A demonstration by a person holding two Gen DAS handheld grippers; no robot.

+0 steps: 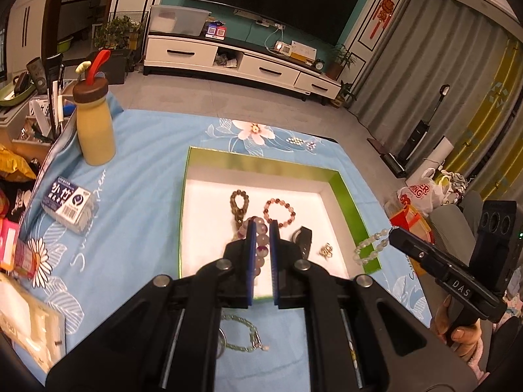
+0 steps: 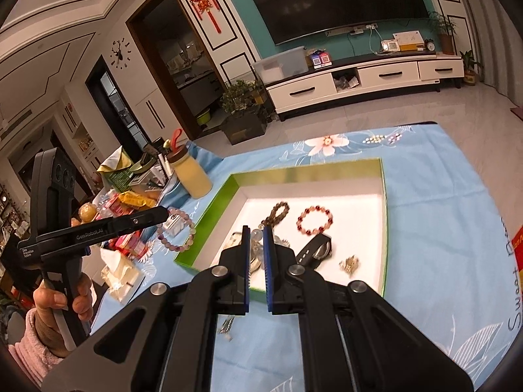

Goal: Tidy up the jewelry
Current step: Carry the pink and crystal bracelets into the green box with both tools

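Observation:
A green-rimmed box [image 1: 349, 202] with a white floor lies on the blue cloth. In it are a red bead bracelet [image 1: 278, 210], a brown bead string [image 1: 239, 205], a black piece [image 1: 304, 238] and a small gold piece [image 1: 326, 250]. My left gripper [image 1: 261, 228] is shut on a purple bead bracelet [image 1: 261, 238], which hangs from it above the box's left rim in the right wrist view [image 2: 178, 232]. My right gripper [image 2: 256, 233] is shut on a pale green bead bracelet [image 1: 372, 245], held above the box's right edge. A green chain bracelet [image 1: 242, 333] lies on the cloth under my left gripper.
A yellow bottle [image 1: 94, 124] with a brown cap stands at the cloth's far left. A small printed box [image 1: 70, 202] lies left of the green box. Clutter [image 2: 127, 202] crowds the table's left side. A white packet [image 1: 29, 323] lies at the near left.

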